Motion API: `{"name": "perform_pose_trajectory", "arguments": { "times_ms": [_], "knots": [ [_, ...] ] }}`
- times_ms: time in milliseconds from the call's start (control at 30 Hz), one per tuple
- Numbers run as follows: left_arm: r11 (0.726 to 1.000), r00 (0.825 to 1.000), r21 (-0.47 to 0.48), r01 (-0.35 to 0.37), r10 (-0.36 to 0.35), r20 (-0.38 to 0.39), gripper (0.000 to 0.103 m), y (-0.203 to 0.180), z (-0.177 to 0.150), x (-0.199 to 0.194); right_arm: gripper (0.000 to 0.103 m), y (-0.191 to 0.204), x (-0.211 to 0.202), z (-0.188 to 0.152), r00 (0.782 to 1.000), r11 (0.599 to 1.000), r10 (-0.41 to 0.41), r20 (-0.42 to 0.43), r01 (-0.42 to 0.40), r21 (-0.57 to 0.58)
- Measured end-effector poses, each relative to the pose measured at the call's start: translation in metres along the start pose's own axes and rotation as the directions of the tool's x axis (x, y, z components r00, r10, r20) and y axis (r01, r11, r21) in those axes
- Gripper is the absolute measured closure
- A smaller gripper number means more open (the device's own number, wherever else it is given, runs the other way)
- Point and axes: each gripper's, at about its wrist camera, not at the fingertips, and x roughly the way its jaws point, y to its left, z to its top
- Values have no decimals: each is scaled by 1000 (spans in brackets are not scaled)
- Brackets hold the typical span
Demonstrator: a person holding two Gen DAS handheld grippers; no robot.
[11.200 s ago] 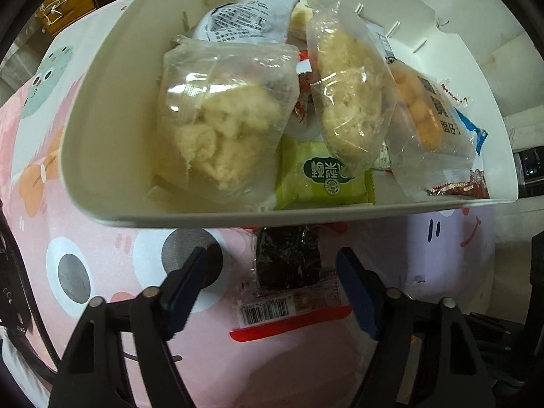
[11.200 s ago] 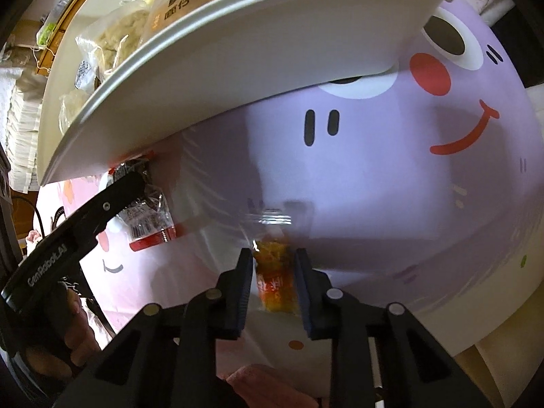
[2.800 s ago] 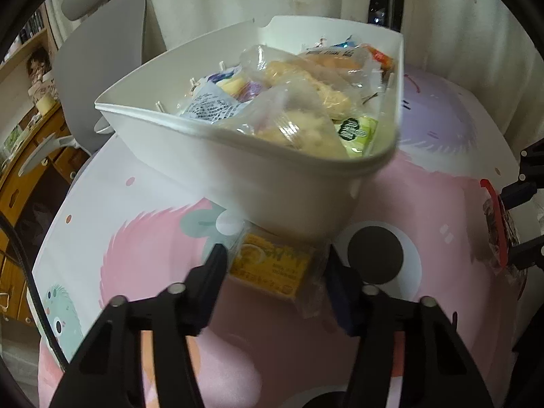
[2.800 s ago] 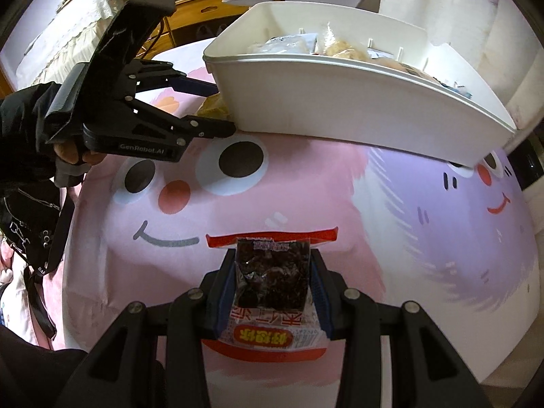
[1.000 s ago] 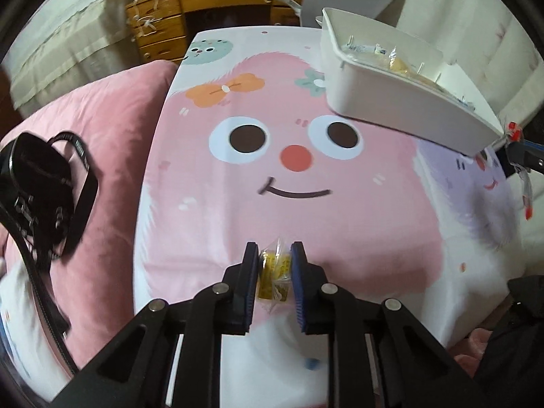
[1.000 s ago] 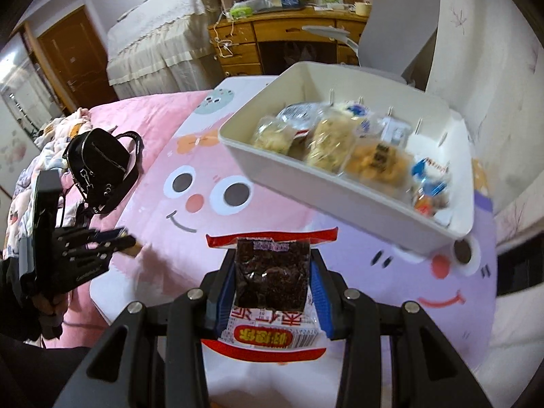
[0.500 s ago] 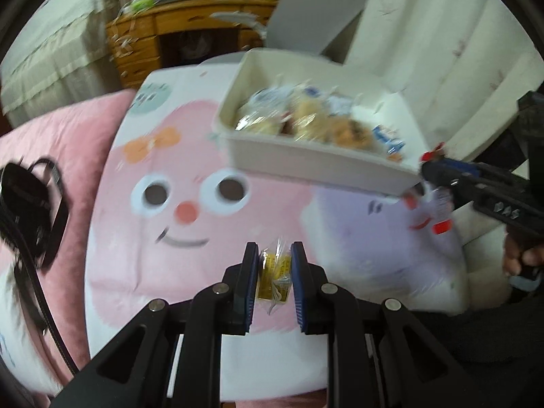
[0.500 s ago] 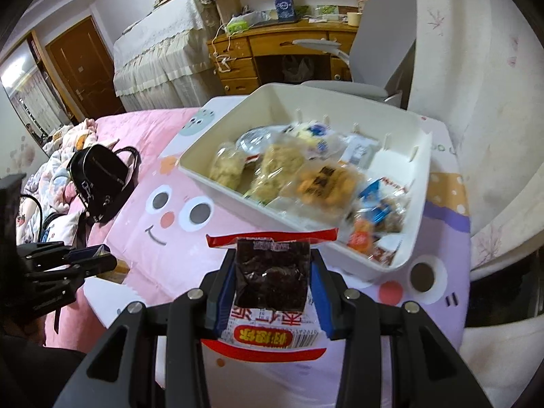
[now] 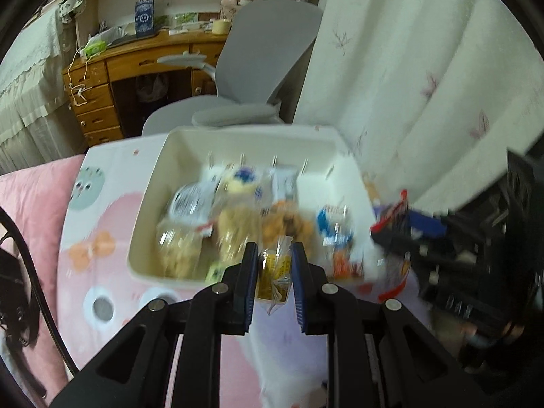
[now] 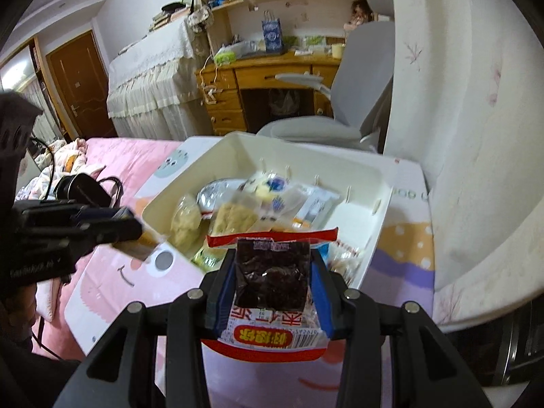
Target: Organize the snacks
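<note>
While right tool [image 10: 272,272] pinches red-labelled dark packet [image 10: 272,278], left tool [image 9: 273,272] pinches yellow sachet [image 9: 274,273]; print illegible.

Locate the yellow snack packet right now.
The yellow snack packet is clamped in the left gripper, held at the near rim of the white bin.

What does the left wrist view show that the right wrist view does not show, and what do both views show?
Only the left wrist view shows the left claw from behind, shut on a yellow snack packet.

Only the right wrist view shows the right claw shut on a dark snack packet with red trim, plus a brown door and a black bag.

Both show the white bin of snacks, the wooden desk and the grey chair.
</note>
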Motion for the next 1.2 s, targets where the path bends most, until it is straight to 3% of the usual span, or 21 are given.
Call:
{"name": "perform_pose_trajectory", "arguments": {
  "times_ms": [67, 100, 167, 200, 233, 533, 767, 900, 1000, 1200],
  "knots": [
    [1000, 1000, -2, 10, -10, 25, 84, -4, 11, 5, 62, -3, -1, 3, 999, 1000, -16, 42, 16, 5],
    [1000, 999, 6, 29, -29, 36, 78, -7, 18, 7, 62, -4, -2, 4, 998, 1000, -31, 59, 31, 4],
    [999, 997, 13, 49, -50, 51, 55, -11, 26, 10, 59, -6, -2, 5, 994, 998, -56, 90, 56, 6],
    [999, 997, 10, 47, -47, 57, 36, -10, 29, 11, 59, -7, 0, 5, 994, 998, -60, 92, 59, 15],
    [999, 997, 5, 46, -46, 63, 30, -11, 31, 10, 58, -10, 2, 5, 995, 998, -57, 83, 55, 26],
    [996, 999, -78, 35, -34, 21, 15, 5, 17, 0, 51, -20, 3, -2, 999, 994, -41, 26, 38, 107],
    [995, 998, -79, -57, 54, -35, 14, 19, -12, -17, 36, -14, -4, -21, 999, 979, 20, -43, -11, 203],
    [994, 994, -92, -63, 54, -93, 14, 31, -37, -31, 24, 6, -10, -40, 991, 983, -3, -133, 27, 180],
    [993, 987, -76, -85, 73, -143, 14, 39, -52, -41, 8, 25, -12, -49, 975, 989, -53, -216, 82, 125],
    [993, 981, -49, -108, 98, -169, 14, 59, -78, -79, 1, 77, -39, -68, 960, 993, -62, -273, 86, 75]
  ]
}}
